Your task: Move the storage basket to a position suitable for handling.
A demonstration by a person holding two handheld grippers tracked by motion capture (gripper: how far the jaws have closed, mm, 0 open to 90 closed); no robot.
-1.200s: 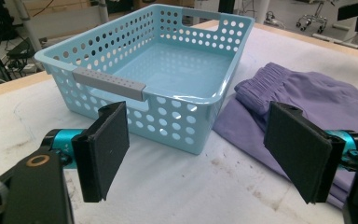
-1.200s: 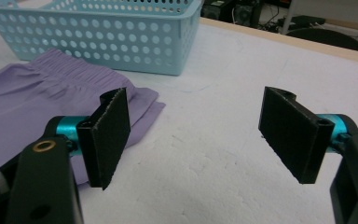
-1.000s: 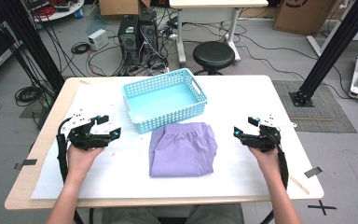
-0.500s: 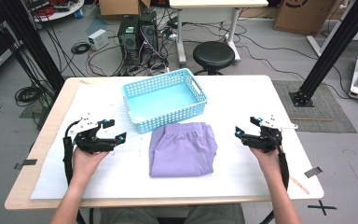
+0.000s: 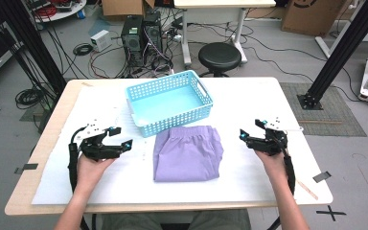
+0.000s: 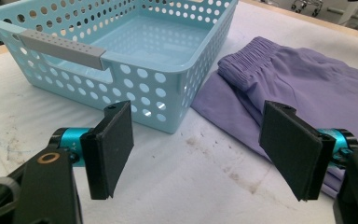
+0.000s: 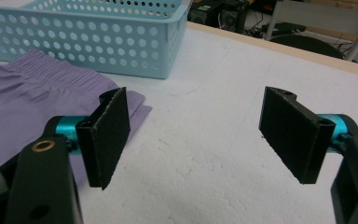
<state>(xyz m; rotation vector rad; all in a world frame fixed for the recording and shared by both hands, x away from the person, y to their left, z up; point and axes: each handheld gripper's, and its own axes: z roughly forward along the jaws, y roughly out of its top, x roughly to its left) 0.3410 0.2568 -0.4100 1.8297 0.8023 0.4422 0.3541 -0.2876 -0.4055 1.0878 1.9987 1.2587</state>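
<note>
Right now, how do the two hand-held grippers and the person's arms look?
Each hand-held gripper, left and right, has a black body, two flat rectangular black pads on turquoise metal mounts, and small blue lights near the tips. A pale plate sits on top of each, and a black cable trails back along the forearm. The forearms are bare, without sleeves.

One blue basket [image 5: 170,108], one purple garment [image 5: 188,152], two grippers, one table [image 5: 249,103]

We see a wooden table [image 5: 52,143] under a white foam sheet [image 5: 249,105], a light blue perforated basket [image 5: 199,115] at its twelve o'clock, folded purple shorts [image 5: 187,155] touching the basket's six o'clock side.
</note>
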